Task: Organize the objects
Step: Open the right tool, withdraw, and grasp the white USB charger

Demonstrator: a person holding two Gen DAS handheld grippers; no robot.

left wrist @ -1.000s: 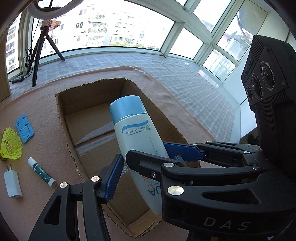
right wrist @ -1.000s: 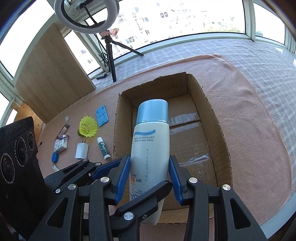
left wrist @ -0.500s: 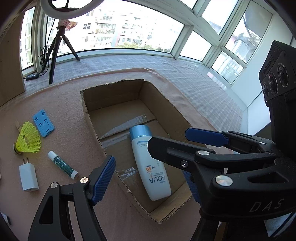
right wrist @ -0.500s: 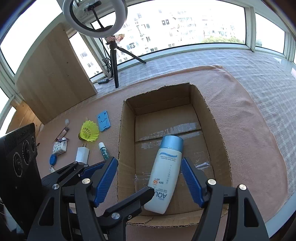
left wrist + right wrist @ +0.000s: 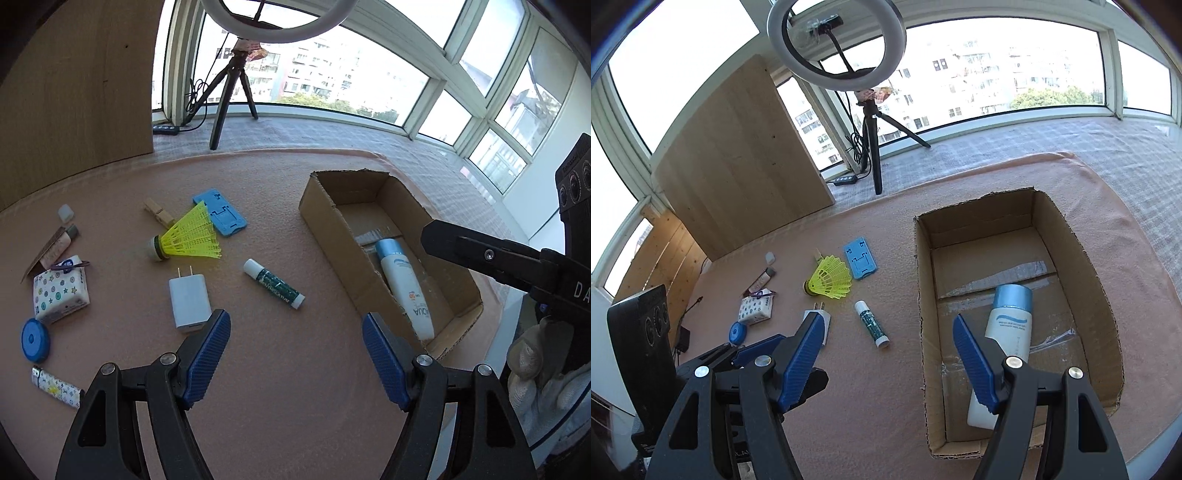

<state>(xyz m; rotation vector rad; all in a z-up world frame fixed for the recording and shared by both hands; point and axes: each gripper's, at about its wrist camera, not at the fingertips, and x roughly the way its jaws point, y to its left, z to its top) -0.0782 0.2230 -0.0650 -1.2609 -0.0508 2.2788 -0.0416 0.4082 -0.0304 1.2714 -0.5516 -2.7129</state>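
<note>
Released from both grippers since the earlier frames, the sunscreen bottle now lies flat on the floor of the cardboard box, cap toward the far end. Left gripper and right gripper stand spread wide with nothing between their jaws. Shuttlecock, charger plug and glue stick lie on the pink cloth beside the box.

Box at right on cloth; bottle lies flat inside. Left of box — tube, then charger. Behind them shuttlecock, phone stand just behind it, clothespin beside. Far left — patterned pack, round disc, lighter. Tripod stands behind cloth.
</note>
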